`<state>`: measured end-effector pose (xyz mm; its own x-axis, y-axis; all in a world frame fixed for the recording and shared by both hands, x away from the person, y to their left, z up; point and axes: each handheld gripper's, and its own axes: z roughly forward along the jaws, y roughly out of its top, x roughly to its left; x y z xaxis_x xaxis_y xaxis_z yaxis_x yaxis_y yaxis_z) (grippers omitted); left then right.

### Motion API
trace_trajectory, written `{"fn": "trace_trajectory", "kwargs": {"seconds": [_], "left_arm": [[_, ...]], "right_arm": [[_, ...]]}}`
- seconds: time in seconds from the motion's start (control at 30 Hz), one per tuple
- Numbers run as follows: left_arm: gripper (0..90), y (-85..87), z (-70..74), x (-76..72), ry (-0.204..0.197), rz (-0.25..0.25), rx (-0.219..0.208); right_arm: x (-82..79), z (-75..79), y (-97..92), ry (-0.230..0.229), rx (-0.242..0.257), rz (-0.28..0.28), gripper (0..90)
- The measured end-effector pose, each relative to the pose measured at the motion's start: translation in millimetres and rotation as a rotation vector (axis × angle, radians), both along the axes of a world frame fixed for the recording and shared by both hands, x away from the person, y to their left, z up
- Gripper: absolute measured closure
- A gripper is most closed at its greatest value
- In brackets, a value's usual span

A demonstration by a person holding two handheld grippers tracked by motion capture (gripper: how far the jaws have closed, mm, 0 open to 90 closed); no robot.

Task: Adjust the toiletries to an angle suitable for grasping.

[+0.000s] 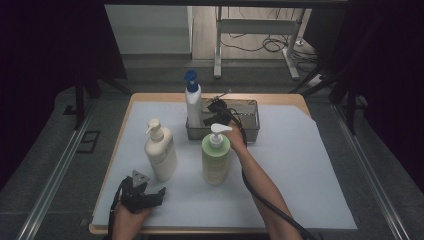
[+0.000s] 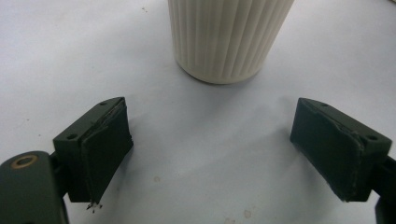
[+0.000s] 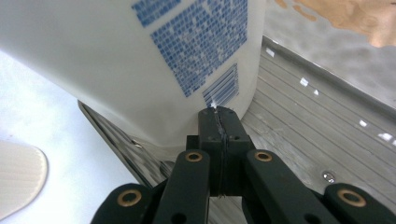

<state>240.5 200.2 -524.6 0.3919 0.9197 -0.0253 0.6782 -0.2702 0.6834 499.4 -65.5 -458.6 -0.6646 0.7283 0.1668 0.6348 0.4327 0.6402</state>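
Desk (image 1: 300, 165) filled mid-frame, its metal tray (image 1: 252, 131) at upper centre holding the white blue-capped bottle (image 1: 193, 102), against whose base the right gripper (image 3: 219, 114) sat with jaws closed and empty, while the left gripper (image 1: 152, 192) at lower left gaped open near the cream bottle (image 1: 160, 150).

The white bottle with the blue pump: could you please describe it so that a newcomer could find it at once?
Start at the metal tray at the far middle of the table. The white bottle with the blue pump stands upright in its left end, beside the right tongs. Unlike the cream bottle and green bottle nearer the person, it has a blue top.
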Motion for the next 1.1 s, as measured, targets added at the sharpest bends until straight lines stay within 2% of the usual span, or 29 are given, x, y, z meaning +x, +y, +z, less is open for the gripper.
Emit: {"fn": "trace_trajectory", "kwargs": {"seconds": [0.5, 0.63, 0.73, 0.87, 1.1], "left_arm": [[11.8, -0.1, 0.0, -0.1, 0.0, 0.0, 0.0], [11.8, -0.1, 0.0, -0.1, -0.001, 0.0, 0.0], [11.8, -0.1, 0.0, -0.1, -0.001, 0.0, 0.0], [11.8, -0.1, -0.1, -0.1, -0.001, 0.001, 0.0], [11.8, -0.1, -0.1, -0.1, -0.001, 0.0, 0.0]], "right_arm": [[-1.7, 2.4, -0.3, -0.005, 0.007, -0.004, 88.8], [-2.2, 1.4, -3.6, -0.011, 0.012, -0.013, 82.2], [-4.3, 2.3, -5.9, -0.028, 0.016, 0.003, 79.3], [-7.6, 4.1, -8.4, -0.047, -0.001, 0.001, 74.2], [-15.0, 14.0, -18.5, -0.088, 0.005, 0.008, 59.9]]}}
